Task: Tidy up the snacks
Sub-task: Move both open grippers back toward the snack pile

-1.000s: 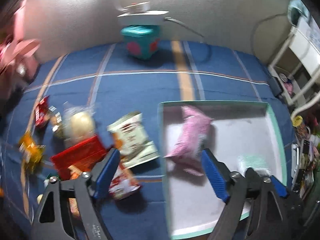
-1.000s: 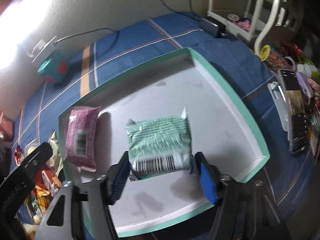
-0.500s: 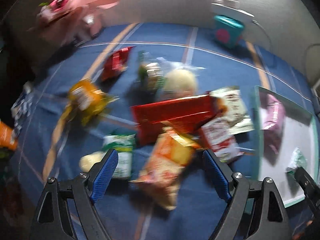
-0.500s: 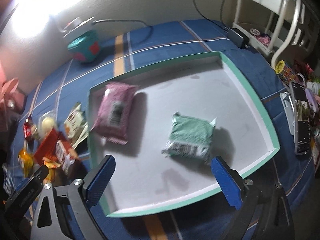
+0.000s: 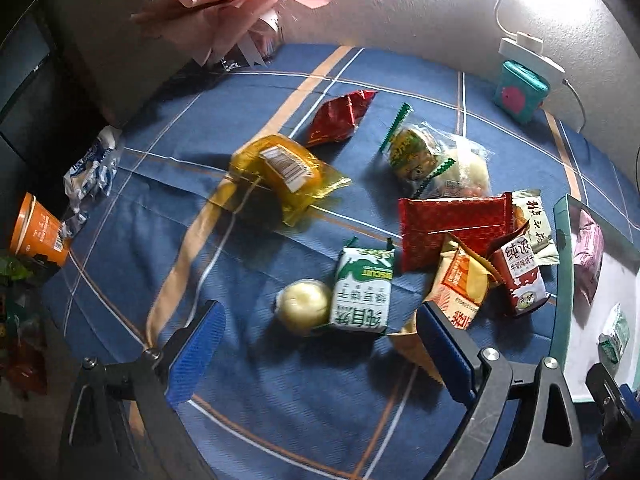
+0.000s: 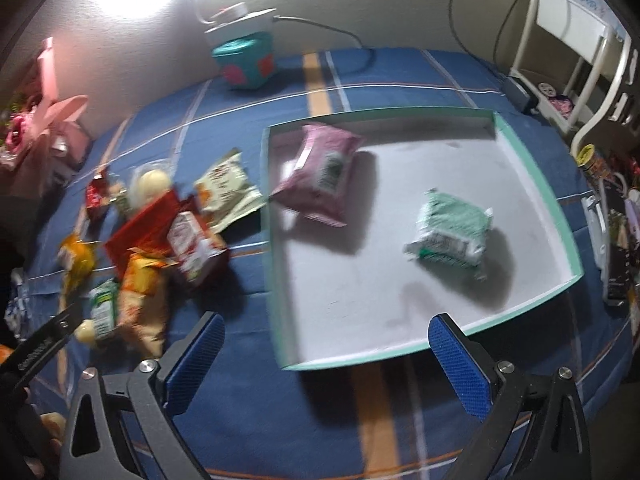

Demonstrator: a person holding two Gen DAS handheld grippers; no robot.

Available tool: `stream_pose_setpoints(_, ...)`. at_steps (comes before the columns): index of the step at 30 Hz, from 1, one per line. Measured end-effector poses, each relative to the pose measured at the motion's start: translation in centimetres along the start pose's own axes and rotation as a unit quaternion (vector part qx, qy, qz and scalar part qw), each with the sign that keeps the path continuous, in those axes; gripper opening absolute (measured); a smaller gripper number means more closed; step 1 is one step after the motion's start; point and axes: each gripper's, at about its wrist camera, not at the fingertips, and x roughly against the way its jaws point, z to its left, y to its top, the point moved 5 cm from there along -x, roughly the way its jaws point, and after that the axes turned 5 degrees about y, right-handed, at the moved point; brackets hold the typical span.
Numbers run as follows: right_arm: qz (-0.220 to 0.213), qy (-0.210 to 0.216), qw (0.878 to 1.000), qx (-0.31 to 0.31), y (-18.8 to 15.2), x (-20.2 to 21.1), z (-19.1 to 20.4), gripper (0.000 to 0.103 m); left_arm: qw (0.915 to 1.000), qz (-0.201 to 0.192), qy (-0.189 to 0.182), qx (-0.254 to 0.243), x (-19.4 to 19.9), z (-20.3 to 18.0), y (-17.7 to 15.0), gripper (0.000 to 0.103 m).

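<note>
My left gripper (image 5: pixel 320 340) is open and empty, hovering above a green and white biscuit pack (image 5: pixel 363 292) and a round yellow cake (image 5: pixel 303 307). Beyond lie a red flat pack (image 5: pixel 452 224), an orange pack (image 5: pixel 460 286), a small red milk-candy pack (image 5: pixel 518 276), a yellow wrapped cake (image 5: pixel 286 176) and a red pouch (image 5: pixel 340 118). My right gripper (image 6: pixel 328 352) is open and empty, in front of the teal-rimmed tray (image 6: pixel 532 160). In the tray lie a pink pack (image 6: pixel 324 172) and a green pack (image 6: pixel 452 232).
A teal box (image 6: pixel 246 62) with a white charger stands by the wall. A pink bouquet (image 5: pixel 228 4) is at the back left. An orange cup (image 5: pixel 38 232) and a crumpled wrapper (image 5: pixel 92 168) lie at the left edge. A phone (image 6: pixel 616 240) and white rack (image 6: pixel 572 40) are on the right.
My right gripper let go of the green pack in the tray, opened wide and pulled back. My left gripper swung left from the tray to above the loose snacks.
</note>
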Motion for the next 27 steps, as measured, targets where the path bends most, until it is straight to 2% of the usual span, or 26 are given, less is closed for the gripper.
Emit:
stream_pose_setpoints(12, 0.006, 0.062, 0.998, 0.03, 0.1, -1.0, 6.1, 0.103, 0.9959, 0.016, -0.015, 0.087, -1.3, 5.4, 1.4, 0.096)
stream_pose_setpoints(22, 0.047, 0.093, 0.993, 0.05, -0.7, -4.9, 12.1, 0.103, 0.9904, 0.063, -0.017, 0.122, -4.2, 7.4, 1.3, 0.096)
stream_pose_setpoints(27, 0.06, 0.096, 0.993, 0.044, -0.9, -6.8, 13.3, 0.103, 0.9862, 0.096, -0.04, 0.129, -5.9, 6.9, 1.0, 0.096)
